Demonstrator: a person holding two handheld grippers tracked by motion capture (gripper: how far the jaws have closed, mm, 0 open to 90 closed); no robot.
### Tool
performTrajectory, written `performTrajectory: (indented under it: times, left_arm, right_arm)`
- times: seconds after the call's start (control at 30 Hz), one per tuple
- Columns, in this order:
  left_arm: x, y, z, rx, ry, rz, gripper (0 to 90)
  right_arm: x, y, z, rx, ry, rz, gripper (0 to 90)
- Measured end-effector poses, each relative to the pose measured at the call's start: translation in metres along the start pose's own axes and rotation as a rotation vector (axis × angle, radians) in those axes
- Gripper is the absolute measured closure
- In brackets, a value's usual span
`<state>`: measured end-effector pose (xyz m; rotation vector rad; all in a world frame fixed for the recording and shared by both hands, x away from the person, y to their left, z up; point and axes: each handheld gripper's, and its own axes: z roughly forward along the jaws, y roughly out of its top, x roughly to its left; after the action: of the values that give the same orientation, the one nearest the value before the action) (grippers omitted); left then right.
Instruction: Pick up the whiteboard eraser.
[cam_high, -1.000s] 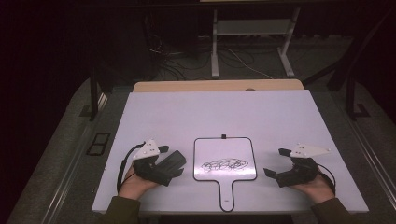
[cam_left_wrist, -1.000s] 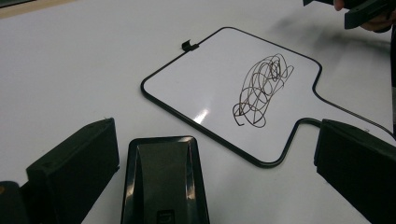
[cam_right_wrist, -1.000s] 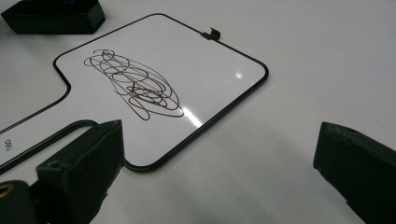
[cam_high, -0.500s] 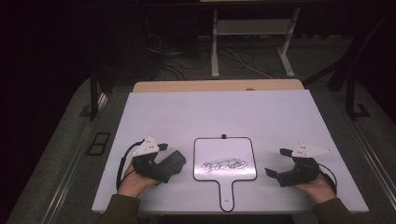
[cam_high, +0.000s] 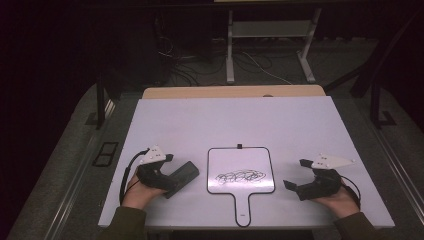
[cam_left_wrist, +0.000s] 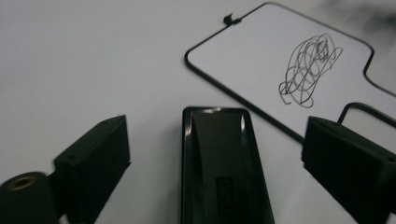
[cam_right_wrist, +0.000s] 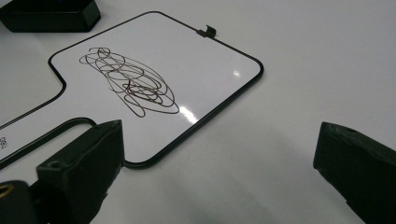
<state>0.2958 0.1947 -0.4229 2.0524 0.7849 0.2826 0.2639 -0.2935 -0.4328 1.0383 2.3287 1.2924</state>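
Table | eraser between left gripper fingers, untouched, closing

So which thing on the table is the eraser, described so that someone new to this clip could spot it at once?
Start from the white table, then find the paddle-shaped whiteboard with a black scribble near its front edge. Just left of that board lies the eraser, a black oblong block set between the open jaws of the left gripper. It is the only loose solid black thing there; the board is white with a thin black rim.
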Motion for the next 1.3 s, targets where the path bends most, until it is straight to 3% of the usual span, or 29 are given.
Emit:
performTrajectory:
  times: [0.13,0.5,0.57,0.7,1.0,1.3]
  left_arm:
    - [0.0,-0.003,0.004,0.037,-0.004,-0.026,14.1]
    - [-0.003,-0.005,0.01,0.112,-0.008,-0.012,22.5]
    - [-0.005,-0.005,0.012,0.153,0.007,0.005,23.1]
    - [-0.006,-0.004,0.013,0.186,0.016,0.031,24.2]
    - [-0.007,-0.006,0.015,0.206,0.019,0.023,28.6]
    - [-0.009,-0.007,0.019,0.242,0.02,0.05,32.8]
  right_arm:
    - [0.0,0.0,0.0,0.0,0.001,0.002,1.0]
    - [0.0,0.0,0.001,0.009,0.001,-0.001,1.0]
    - [0.0,0.0,0.001,0.01,0.0,-0.002,1.0]
    - [0.0,0.0,0.001,0.012,0.0,-0.002,1.0]
    - [0.0,-0.001,0.001,0.015,0.001,-0.002,1.0]
    - [-0.001,-0.001,0.001,0.015,0.003,-0.002,1.0]
